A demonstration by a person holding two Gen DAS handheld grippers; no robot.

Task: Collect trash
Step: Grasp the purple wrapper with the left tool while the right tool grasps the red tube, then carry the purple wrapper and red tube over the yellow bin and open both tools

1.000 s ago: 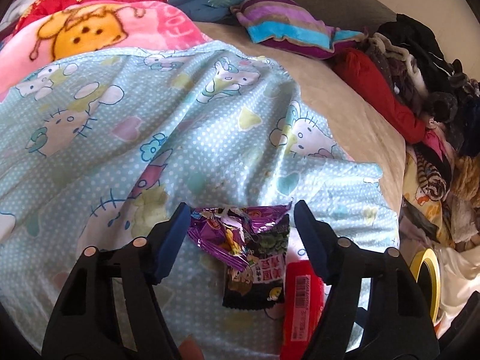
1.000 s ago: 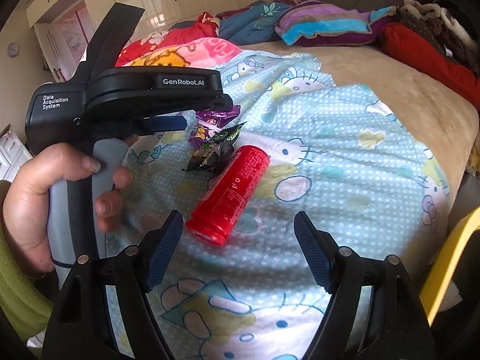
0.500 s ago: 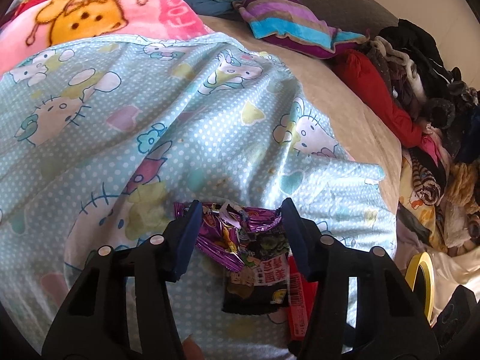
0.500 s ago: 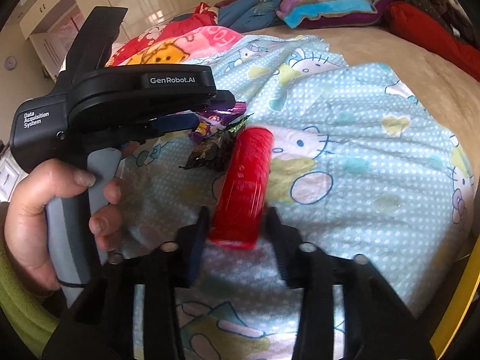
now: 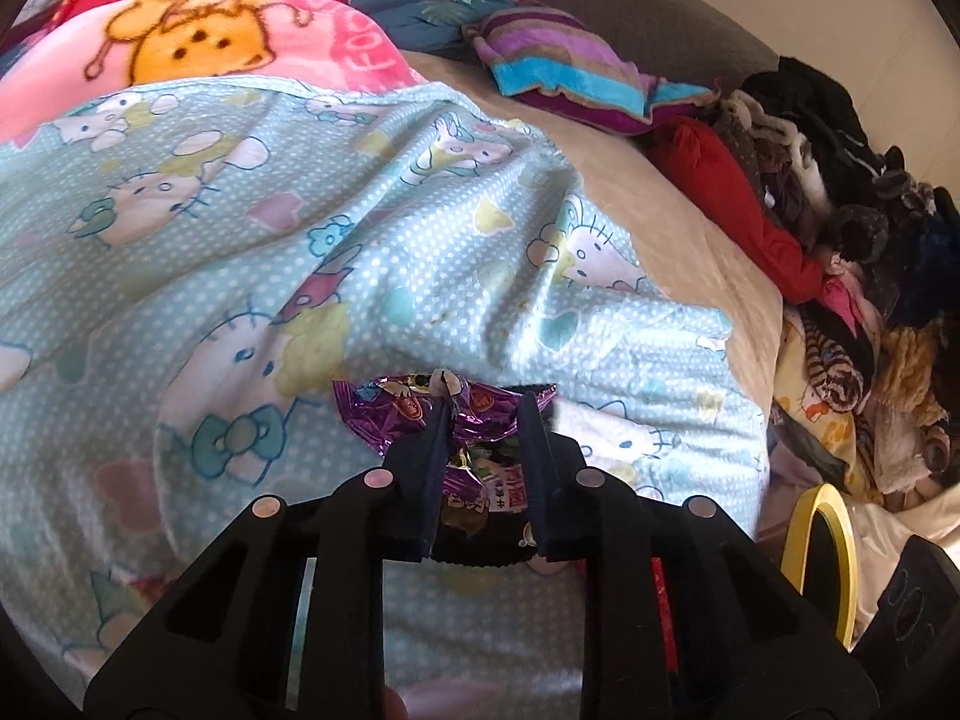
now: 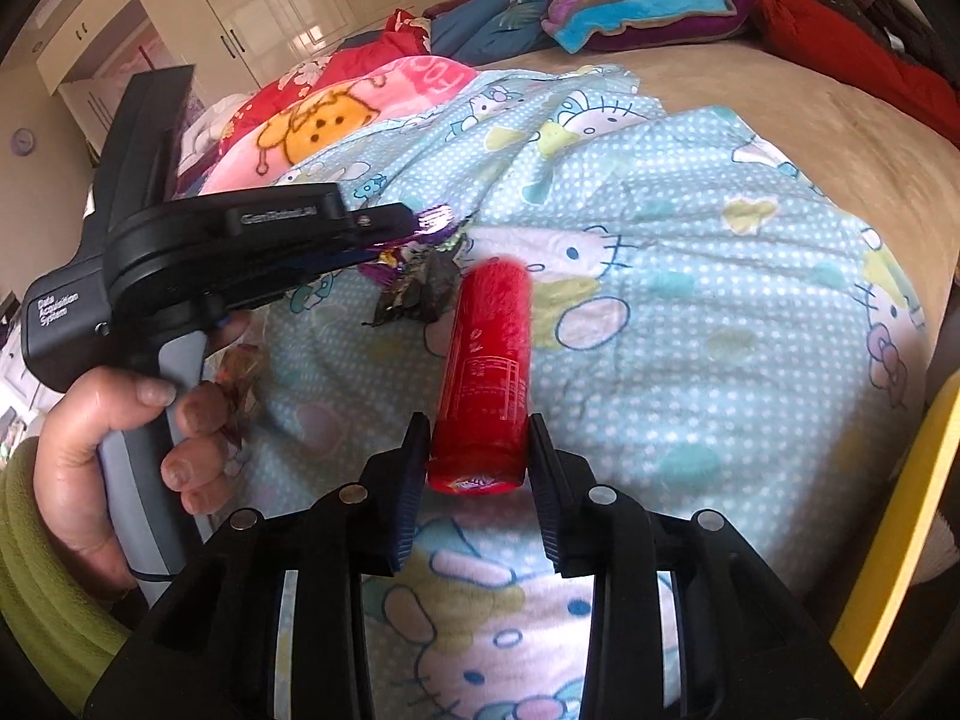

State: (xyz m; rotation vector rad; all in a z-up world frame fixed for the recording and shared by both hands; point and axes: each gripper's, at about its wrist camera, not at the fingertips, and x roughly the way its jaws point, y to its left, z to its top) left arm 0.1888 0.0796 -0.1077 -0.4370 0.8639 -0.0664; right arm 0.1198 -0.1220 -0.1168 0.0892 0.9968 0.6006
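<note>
Soft daylight fills both fisheye views, glaring off the glossy cupboard doors [image 6: 288, 18] toward eleven o'clock, edges bowing into dark corners, while the red can [image 6: 483, 384] looks motion-blurred, perhaps, and the black clothes pile [image 5: 852, 192] at three o'clock sinks into shadow.

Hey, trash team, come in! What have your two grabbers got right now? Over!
Left gripper shut on snack wrappers. Right gripper shut on red can. Both over the kitty blanket. Nothing in the way.
</note>
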